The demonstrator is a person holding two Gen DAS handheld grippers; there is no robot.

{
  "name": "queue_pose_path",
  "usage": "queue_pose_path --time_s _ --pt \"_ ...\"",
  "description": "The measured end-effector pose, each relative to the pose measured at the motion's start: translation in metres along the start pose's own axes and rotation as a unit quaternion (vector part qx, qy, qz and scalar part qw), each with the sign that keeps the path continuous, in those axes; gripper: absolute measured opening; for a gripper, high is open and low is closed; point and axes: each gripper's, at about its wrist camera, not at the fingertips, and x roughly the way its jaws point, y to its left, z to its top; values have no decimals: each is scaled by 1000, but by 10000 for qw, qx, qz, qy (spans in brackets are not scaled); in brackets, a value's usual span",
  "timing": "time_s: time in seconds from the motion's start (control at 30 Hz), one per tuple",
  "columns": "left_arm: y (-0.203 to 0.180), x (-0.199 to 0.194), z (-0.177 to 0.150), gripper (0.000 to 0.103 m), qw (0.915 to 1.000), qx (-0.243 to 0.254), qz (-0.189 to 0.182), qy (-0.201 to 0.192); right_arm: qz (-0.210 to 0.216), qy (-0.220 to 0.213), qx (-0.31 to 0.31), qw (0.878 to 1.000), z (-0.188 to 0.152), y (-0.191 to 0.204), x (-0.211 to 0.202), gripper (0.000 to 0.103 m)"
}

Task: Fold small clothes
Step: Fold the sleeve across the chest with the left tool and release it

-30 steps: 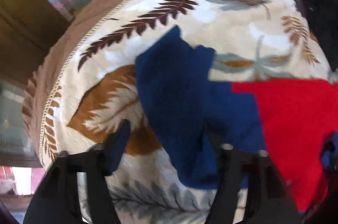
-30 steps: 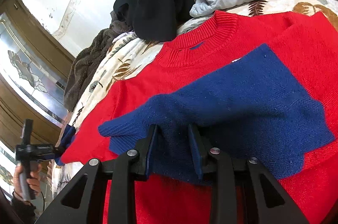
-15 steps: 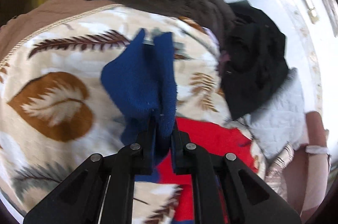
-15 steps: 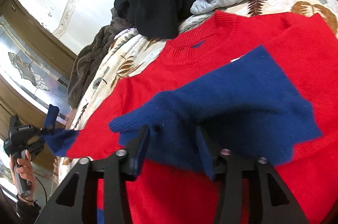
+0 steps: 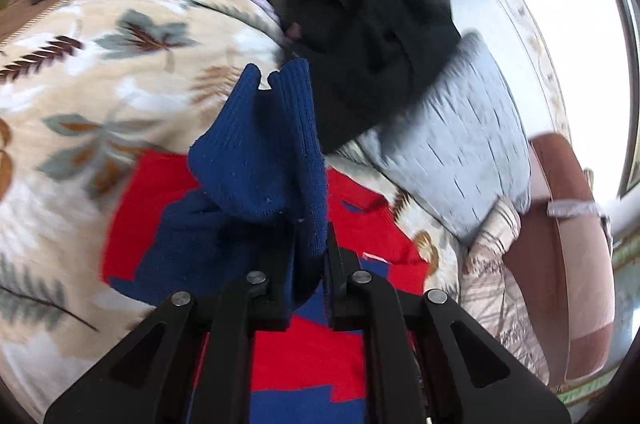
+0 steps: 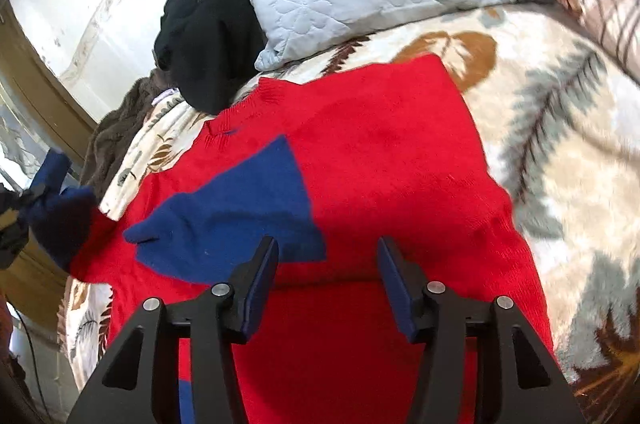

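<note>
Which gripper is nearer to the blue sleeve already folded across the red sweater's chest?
Right. The right gripper hangs open just beside the folded blue sleeve, not touching it. The left gripper is off at the sweater's far side, shut on the other blue sleeve.

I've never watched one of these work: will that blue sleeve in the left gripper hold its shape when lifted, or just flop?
Probably flop: the blue sleeve, pinched in the left gripper, already bunches and folds over itself. Its ribbed knit looks soft and grippy, so slipping seems unlikely. It will likely tug the red sweater as it rises.
</note>
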Motion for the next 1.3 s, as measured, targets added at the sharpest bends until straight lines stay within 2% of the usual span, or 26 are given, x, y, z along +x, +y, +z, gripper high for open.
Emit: queue_pose_path --time_s 0.2,0.4,0.57,0.63,0.73,0.77,0.83,0.9,0.97,1.07,1.13,1.2,1.27,1.3 --pt "-44 46 -25 9 9990 138 -145 403 224 -105 92 9997 -4 -5 -3 57" --pt "-67 120 -66 9 9943 439 60 966 540 -172 333 9978 -5 -15 -3 57" --pt "-62 167 -95 20 9864 535 372 1511 710 -198 456 9962 -5 -20 -4 57" --pt "-59 162 -97 27 9873 516 199 1490 749 -200 489 9958 -5 -22 -4 57" --pt "-48 134 -96 37 9859 454 -234 1596 768 -189 512 9956 -5 -22 -4 57" --pt "-38 114 -97 41 9869 416 -466 1486 772 -177 525 9955 -4 -23 -4 57" --pt "-18 88 -99 61 9895 373 -660 1228 752 -79 587 9954 0 -22 -4 57" --pt "12 64 -100 66 9938 243 -646 867 700 -43 669 9953 5 -19 -6 59" --pt "40 59 -98 66 9949 17 -636 777 758 -105 695 9946 14 -10 -7 63" --pt "67 69 -93 66 9915 -488 -827 872 908 70 756 9930 28 11 11 65" --pt "77 76 -89 66 9880 -729 -966 963 1018 220 834 9911 34 23 30 65" --pt "80 76 -86 66 9871 -792 -1036 931 956 255 860 9914 37 32 43 65" --pt "81 75 -81 66 9879 -764 -1009 897 962 243 883 9911 39 40 57 59" --pt "81 76 -81 66 9878 -770 -1009 897 972 302 932 9904 40 42 64 46"
